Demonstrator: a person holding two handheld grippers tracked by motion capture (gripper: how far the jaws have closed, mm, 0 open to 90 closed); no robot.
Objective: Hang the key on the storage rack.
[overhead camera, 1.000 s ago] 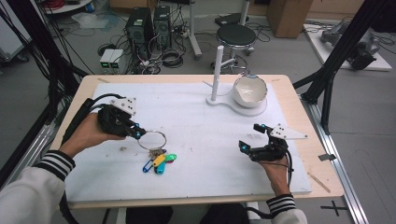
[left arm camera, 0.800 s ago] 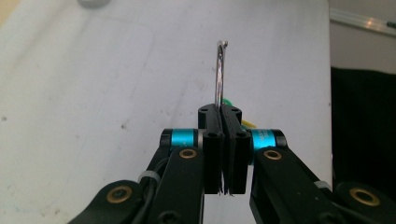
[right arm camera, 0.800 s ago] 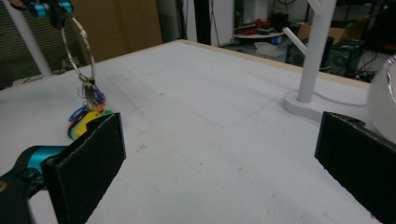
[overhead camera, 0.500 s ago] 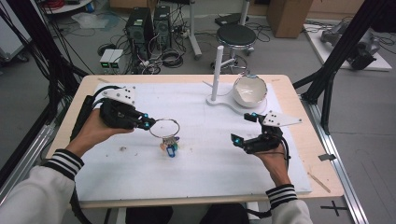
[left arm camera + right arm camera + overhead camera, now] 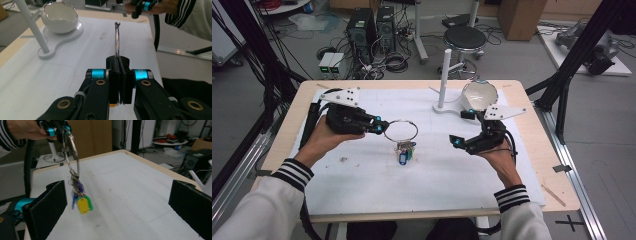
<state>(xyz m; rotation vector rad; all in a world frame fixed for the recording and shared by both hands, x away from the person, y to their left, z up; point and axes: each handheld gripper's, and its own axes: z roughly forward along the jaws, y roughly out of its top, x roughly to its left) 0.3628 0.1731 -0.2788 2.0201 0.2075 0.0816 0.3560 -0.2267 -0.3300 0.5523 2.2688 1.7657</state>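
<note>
Looked forward and down from above the person's side, taking in the whole table [image 5: 532, 165] from well back. Rode on the left gripper [image 5: 119, 75], close, facing along the jaws toward the white stand [image 5: 57, 37]. Rode on the right gripper [image 5: 117, 205], close and low, facing across the tabletop. Shared between all three: the key ring [image 5: 400, 131].

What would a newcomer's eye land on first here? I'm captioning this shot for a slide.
Probably the large metal ring, pinched at its edge by the left tool and held above the white mat, with a bunch of coloured key tags dangling below it. Next, the right tool, jaws wide open and facing the ring, and behind it the white eggshell-shaped bowl on its stand.
</note>
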